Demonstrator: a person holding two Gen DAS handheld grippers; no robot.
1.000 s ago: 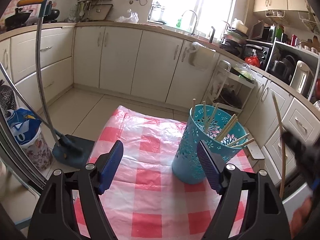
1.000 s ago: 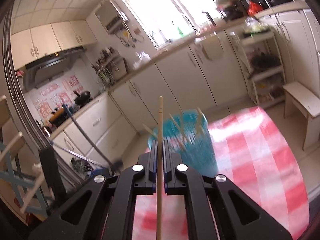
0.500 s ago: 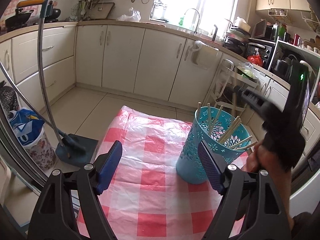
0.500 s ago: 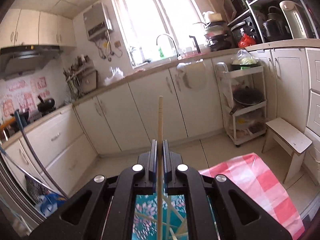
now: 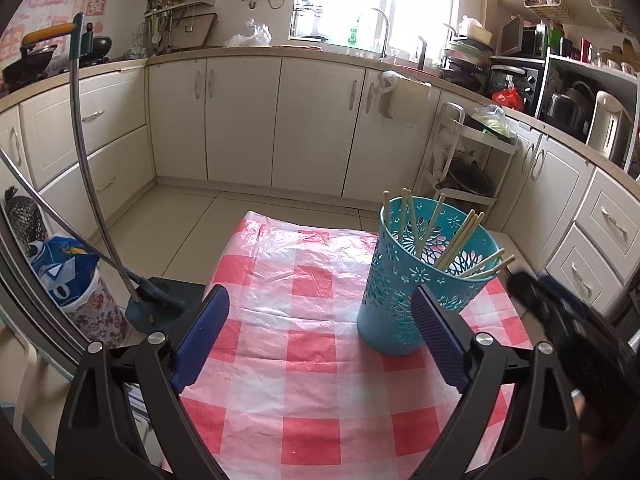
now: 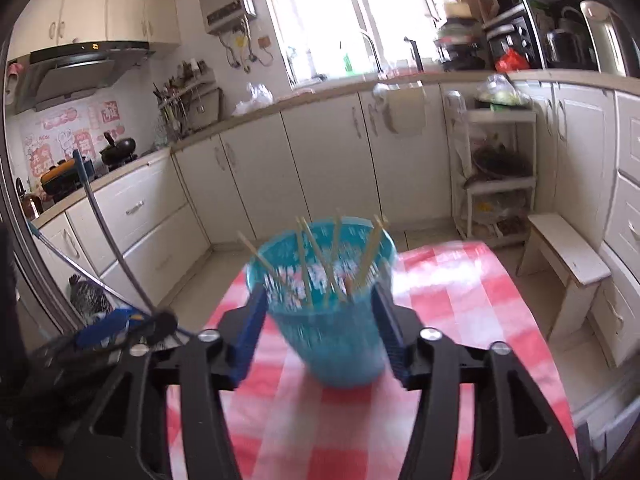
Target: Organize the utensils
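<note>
Right gripper jaws just opened, nothing pinched, straddling the tall perforated teal plastic holder of wooden chopsticks; left gripper spread, empty, holder just beyond its right pad; risk: tipping it.

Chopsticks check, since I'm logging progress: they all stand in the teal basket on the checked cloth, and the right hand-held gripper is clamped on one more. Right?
Not quite. The right wrist view shows the right hand-held gripper open with nothing between its pads; its jaws have just been opening. The chopsticks do stand in the teal basket on the checked cloth.
</note>
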